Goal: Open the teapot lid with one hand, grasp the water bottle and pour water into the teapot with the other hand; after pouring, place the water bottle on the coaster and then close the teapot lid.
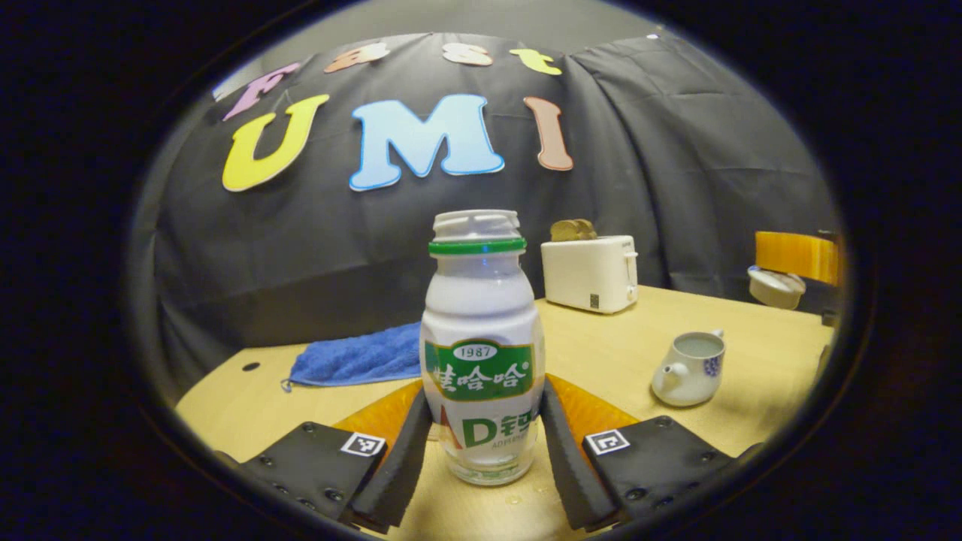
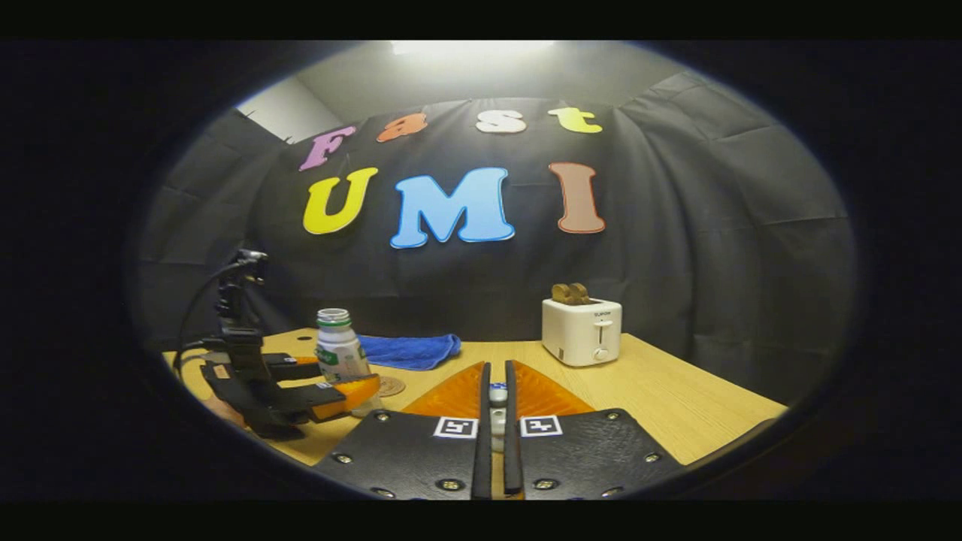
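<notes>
The water bottle [image 1: 481, 330], white with a green label and no cap, stands upright on the wooden table [image 1: 601, 353]. My left gripper [image 1: 485, 394] is shut on its lower body, one finger pressed to each side. The white teapot [image 1: 690, 368] sits to the right with its top uncovered and water inside. Beyond it the teapot lid [image 1: 776, 285] hangs in the air, held by my right gripper [image 1: 797, 257]. In the right gripper view the right gripper [image 2: 497, 372] is shut on the lid's knob [image 2: 497, 394]. There the bottle [image 2: 336, 342] sits in the left gripper [image 2: 342, 379], with the round coaster [image 2: 389, 386] just beside it.
A blue towel [image 1: 361, 359] lies at the back left of the table. A white toaster [image 1: 590, 272] with bread in it stands at the back. A few water drops [image 1: 518, 496] lie on the table by the bottle's base.
</notes>
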A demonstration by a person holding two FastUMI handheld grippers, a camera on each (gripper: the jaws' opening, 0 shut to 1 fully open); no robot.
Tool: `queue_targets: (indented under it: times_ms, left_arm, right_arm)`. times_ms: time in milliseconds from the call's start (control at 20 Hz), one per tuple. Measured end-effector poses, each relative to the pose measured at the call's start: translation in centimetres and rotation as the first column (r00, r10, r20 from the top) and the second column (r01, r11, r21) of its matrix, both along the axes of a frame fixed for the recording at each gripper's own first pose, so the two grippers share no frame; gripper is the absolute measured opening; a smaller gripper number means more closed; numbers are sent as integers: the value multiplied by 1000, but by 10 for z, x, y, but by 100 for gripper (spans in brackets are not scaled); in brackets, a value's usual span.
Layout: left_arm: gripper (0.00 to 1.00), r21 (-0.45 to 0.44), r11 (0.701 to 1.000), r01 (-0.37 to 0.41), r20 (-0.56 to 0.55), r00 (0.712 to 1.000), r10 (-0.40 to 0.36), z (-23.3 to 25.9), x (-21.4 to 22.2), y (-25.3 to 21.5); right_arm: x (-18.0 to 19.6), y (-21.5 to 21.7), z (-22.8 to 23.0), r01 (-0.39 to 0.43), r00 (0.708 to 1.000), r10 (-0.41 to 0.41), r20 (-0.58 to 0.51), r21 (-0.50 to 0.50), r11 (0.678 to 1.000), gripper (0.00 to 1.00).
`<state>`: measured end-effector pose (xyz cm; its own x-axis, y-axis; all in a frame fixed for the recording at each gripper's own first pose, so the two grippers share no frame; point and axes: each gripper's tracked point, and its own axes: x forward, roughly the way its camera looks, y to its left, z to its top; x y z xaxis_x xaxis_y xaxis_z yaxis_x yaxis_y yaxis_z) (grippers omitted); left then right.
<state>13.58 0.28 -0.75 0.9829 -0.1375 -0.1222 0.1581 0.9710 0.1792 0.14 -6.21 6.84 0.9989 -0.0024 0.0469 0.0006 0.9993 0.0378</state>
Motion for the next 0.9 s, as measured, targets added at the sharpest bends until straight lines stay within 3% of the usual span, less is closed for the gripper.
queue_targets:
  times_ms: [50, 200, 250, 350, 650, 750, 800, 900]
  left_arm:
    - [85, 38, 999, -3, 18, 1000, 2, 4, -1, -1]
    - [84, 163, 987, -7, 30, 1000, 2, 7, -1, -8]
    - [79, 209, 978, -4, 26, 1000, -1, 5, 0, -13]
    - [79, 303, 953, -2, 22, 1000, -5, 1, 2, -20]
    - [79, 551, 834, -30, 15, 1000, 26, -9, 14, -29]
    - [82, 606, 795, -25, 11, 1000, 23, -13, 18, -36]
    - [84, 626, 780, -18, 4, 1000, 20, -17, 20, -39]
    - [79, 668, 744, -8, -8, 1000, 19, -22, 22, -44]
  right_arm:
    - [-13, -1, -4, -3, 1000, 3, -2, -3, 1000, 6]
    - [-50, -7, -16, 13, 1000, -13, -13, -25, 1000, 6]
    - [-62, -9, -20, 20, 1000, -21, -19, -32, 999, 6]
    - [-81, -7, -25, 21, 1000, -22, -21, -27, 999, 6]
    - [-116, 3, -36, -1, 1000, -1, -27, -46, 999, 6]
    - [-119, 6, -40, -13, 999, 12, -32, -36, 999, 11]
    - [-121, 4, -41, -12, 999, 11, -35, -38, 999, 6]
    - [-122, 1, -47, -9, 999, 8, -46, -38, 999, 6]
